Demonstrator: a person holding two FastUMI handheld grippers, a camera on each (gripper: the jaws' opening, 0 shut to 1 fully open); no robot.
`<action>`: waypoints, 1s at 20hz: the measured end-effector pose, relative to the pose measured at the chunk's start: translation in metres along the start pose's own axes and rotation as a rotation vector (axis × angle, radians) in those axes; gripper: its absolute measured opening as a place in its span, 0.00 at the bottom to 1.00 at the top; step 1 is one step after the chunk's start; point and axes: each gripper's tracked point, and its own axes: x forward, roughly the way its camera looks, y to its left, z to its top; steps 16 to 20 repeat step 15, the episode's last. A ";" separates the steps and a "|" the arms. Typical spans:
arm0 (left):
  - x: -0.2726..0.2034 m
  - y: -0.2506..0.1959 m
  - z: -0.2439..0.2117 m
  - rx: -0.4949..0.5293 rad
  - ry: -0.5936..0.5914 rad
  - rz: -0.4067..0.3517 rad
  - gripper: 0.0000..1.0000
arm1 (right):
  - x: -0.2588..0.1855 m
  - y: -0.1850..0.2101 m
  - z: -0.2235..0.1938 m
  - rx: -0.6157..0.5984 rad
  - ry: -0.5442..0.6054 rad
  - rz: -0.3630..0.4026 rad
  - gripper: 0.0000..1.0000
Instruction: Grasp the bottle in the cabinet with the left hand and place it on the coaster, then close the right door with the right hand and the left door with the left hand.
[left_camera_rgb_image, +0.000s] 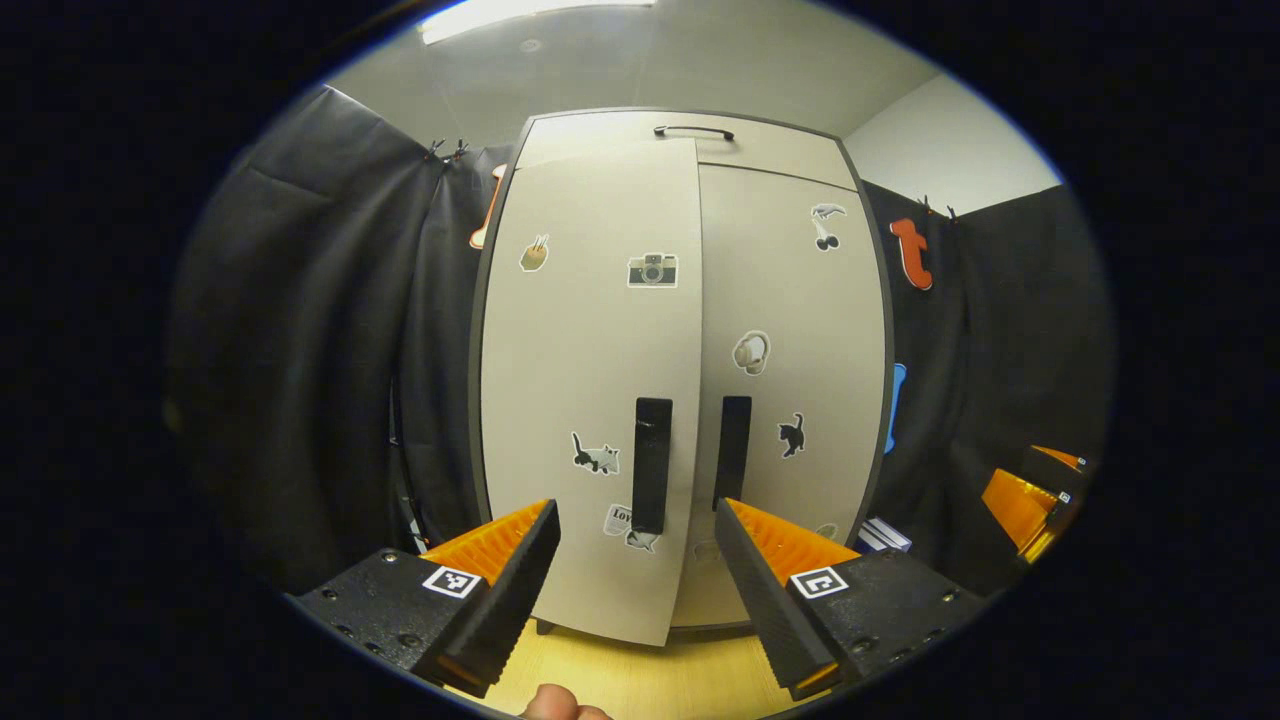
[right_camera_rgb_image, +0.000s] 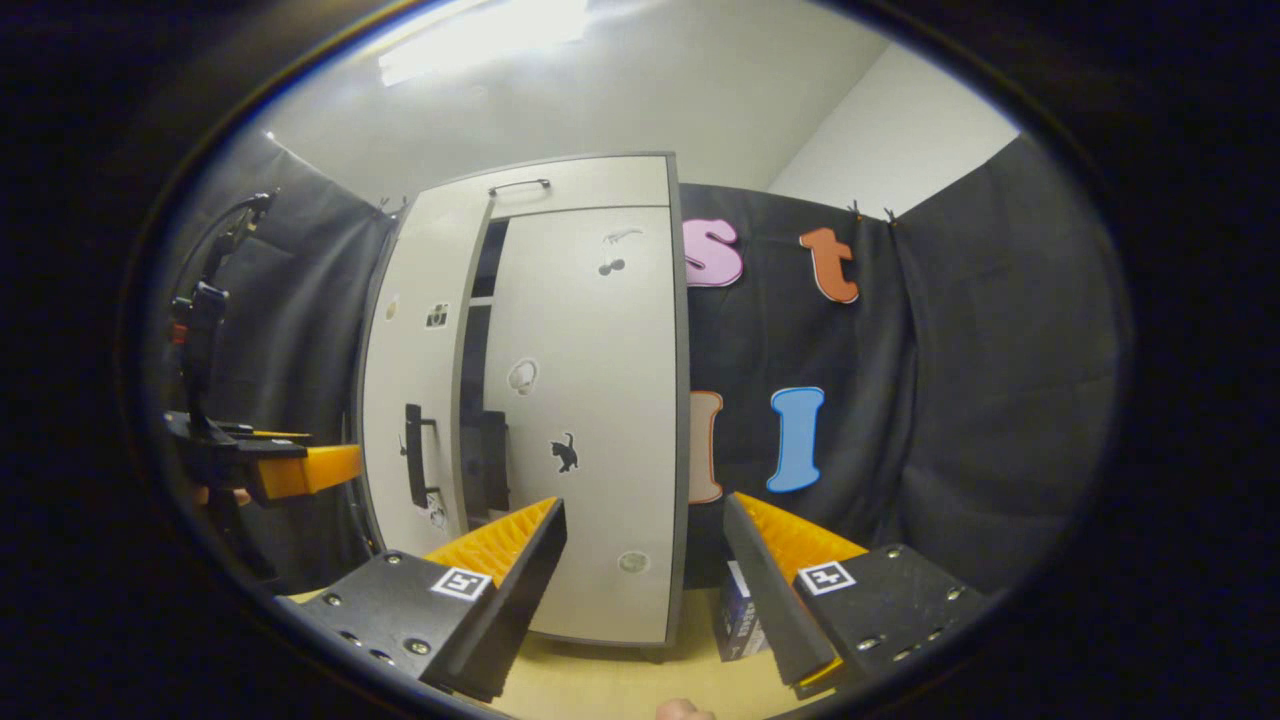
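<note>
Cabinet (left_camera_rgb_image: 600, 330) beige, stickered | left door (right_camera_rgb_image: 415, 400) seemingly ajar | right door (right_camera_rgb_image: 590, 420) shut

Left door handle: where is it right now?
In the left gripper view the left door handle stands upright near the door's inner edge, just above the gap between the open left tool.

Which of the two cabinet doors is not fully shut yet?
The left door, the one with the camera sticker. In the right gripper view it stands ajar with a dark gap beside it, while the right door, with the black cat sticker, sits flush with the cabinet.
</note>
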 end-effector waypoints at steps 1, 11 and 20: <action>0.000 -0.002 0.000 0.000 0.001 -0.002 0.96 | -0.001 -0.002 -0.001 -0.004 0.001 0.000 0.96; 0.006 0.007 -0.002 -0.010 0.001 0.032 0.97 | 0.011 -0.007 -0.007 0.000 0.003 0.001 0.96; 0.009 0.009 -0.003 -0.012 0.003 0.043 0.93 | 0.015 -0.009 -0.008 0.003 0.000 0.001 0.96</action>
